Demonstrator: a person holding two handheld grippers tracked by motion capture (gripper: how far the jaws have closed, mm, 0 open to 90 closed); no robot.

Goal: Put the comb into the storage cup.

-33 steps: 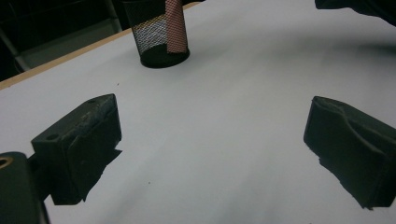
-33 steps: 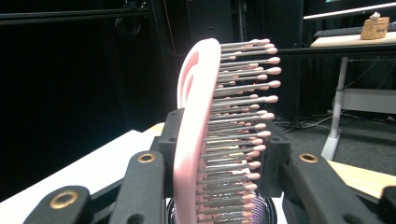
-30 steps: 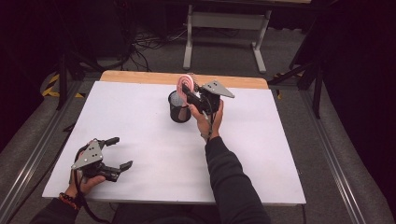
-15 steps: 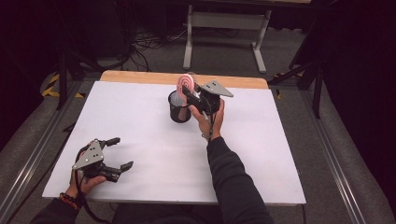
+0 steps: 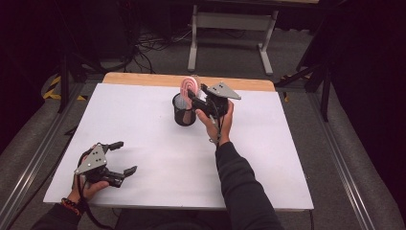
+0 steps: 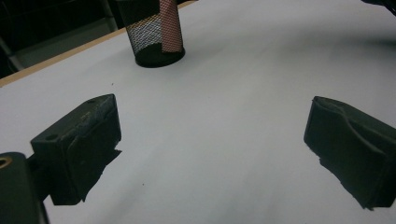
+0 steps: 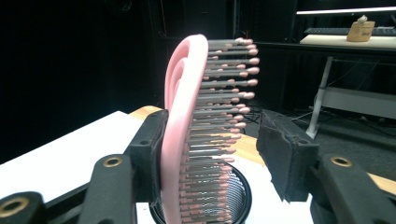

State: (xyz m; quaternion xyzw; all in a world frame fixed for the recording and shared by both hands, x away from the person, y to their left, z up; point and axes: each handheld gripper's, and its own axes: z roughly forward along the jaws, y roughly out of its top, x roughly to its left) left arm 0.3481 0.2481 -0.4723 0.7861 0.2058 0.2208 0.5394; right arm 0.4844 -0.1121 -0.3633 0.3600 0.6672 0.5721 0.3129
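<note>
At the surface's far middle, toward 12 o'clock: the pink hairbrush stands upright with its lower end inside the black mesh cup.

Hairbrush in the right gripper view: the pink hairbrush rises between the two black jaws, its pink back toward 9 o'clock and its rows of pin bristles pointing to 3 o'clock; its lower part drops into the mesh cup.

Right claw: held level at the brush from 3 o'clock, just above the cup's rim. Its jaws have just been opening with the brush between them. The jaw at 9 o'clock lies against the brush's pink back; the jaw at 3 o'clock stands clear of the bristle tips with a gap showing, so the grip is released.

Right hand: wraps the gripper body from below, the dark sleeve running back toward 6 o'clock.

Mesh cup in the left gripper view: the cup stands far off at 11 o'clock, with the brush's pink handle showing through its wall.

Left claw: near the 7 o'clock corner, well apart from the cup, jaws spread wide and released, bare white between them.

Left hand: grips that tool low over the surface.

Surface: white sheet with a wooden edge along the far side.
</note>
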